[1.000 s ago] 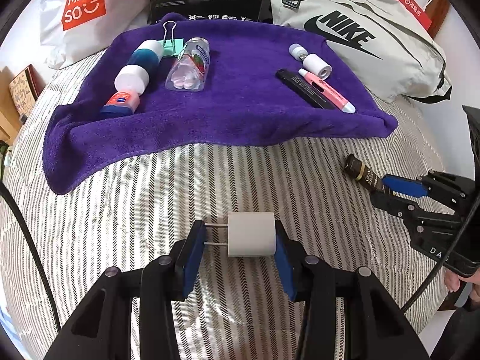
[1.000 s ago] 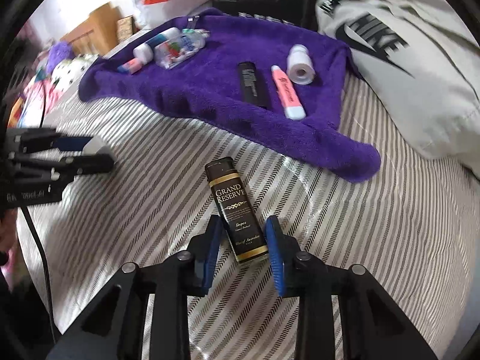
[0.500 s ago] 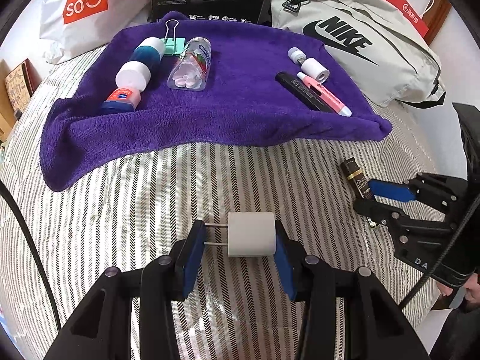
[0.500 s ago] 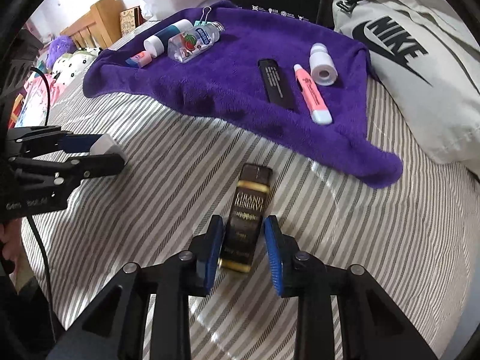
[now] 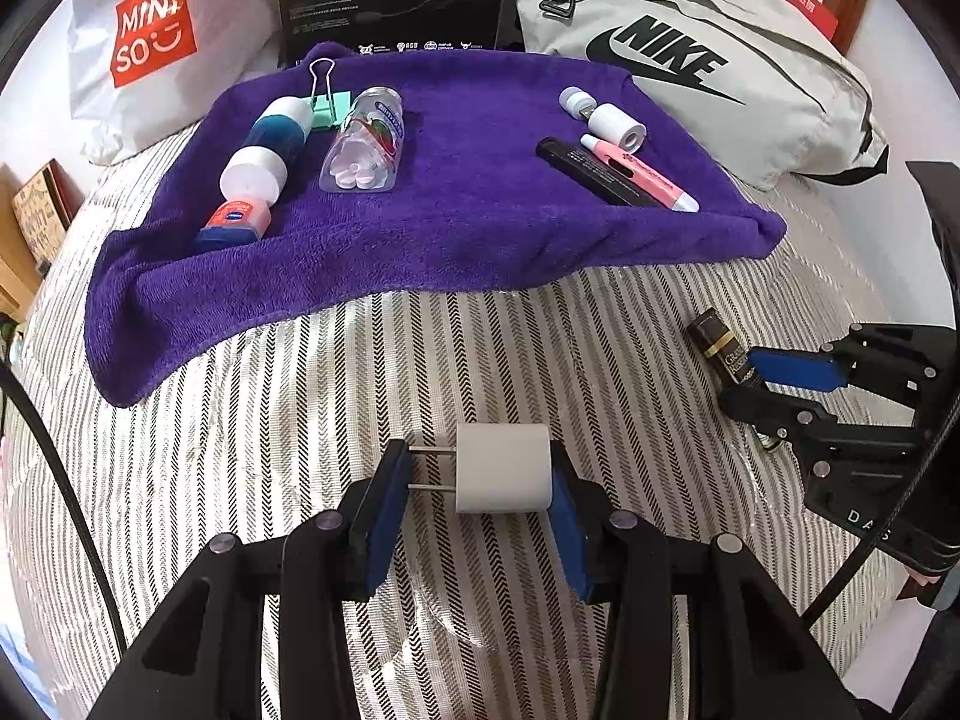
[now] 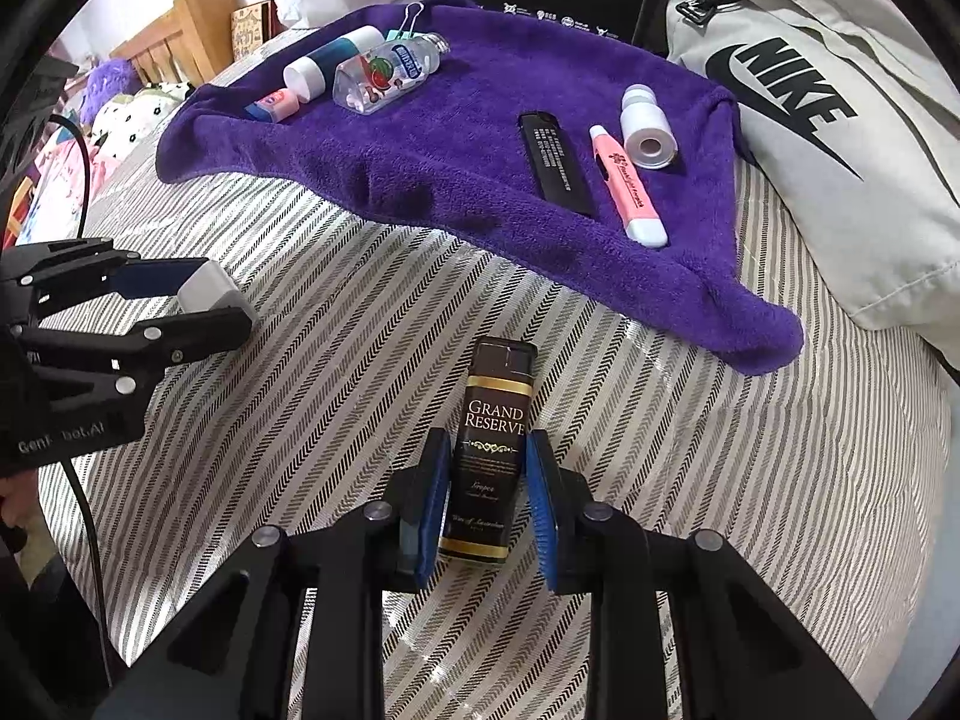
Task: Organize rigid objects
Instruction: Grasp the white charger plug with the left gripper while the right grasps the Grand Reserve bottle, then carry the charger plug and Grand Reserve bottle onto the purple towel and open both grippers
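Both grippers have taken one object each from the striped bed cover; the carry to the purple towel seems to be next.

The left gripper (image 5: pixel 477 474) pinches the white cube-shaped plug charger (image 5: pixel 503 468), prongs against one pad, flat back against the other. The right gripper (image 6: pixel 487 501) has just been closing its jaws, and they now press the sides of the slim black-and-gold "Grand Reserve" box (image 6: pixel 489 450), which lies along the fingers. I judge the next move is to lift both and bring them toward 12 o'clock, onto the fluffy purple towel (image 5: pixel 468 222). Its middle is free; bottles lie at 11 o'clock, pens at 1 o'clock. The towel's near edge hangs loose, so the grippers should pass above it, clear of each other.
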A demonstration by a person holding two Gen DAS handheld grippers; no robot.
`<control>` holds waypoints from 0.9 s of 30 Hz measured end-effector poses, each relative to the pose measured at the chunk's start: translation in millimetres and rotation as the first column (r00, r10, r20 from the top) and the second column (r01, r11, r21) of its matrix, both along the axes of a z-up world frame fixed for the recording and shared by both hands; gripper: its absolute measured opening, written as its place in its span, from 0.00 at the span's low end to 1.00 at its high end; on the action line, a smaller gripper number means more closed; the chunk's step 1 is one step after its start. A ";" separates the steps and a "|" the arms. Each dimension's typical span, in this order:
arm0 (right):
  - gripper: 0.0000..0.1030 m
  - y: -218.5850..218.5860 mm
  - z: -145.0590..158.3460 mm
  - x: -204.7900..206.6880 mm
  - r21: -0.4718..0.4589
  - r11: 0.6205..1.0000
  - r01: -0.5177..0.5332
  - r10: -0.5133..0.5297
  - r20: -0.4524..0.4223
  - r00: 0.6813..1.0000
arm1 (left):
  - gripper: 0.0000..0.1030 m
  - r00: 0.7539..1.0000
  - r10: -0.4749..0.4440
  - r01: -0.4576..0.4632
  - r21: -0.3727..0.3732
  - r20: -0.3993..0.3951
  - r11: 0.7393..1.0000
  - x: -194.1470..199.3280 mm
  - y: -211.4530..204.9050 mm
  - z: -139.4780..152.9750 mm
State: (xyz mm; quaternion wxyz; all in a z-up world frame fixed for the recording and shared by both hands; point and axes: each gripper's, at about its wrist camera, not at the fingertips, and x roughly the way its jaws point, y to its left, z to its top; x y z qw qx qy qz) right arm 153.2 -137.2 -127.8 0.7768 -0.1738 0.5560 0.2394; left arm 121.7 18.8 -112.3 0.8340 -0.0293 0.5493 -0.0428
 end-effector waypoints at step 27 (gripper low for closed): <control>0.23 -4.6 3.4 2.3 0.033 0.998 0.050 -0.050 -0.019 0.999 | 0.41 1.000 0.013 -0.012 -0.037 0.008 0.999 -4.0 11.5 7.4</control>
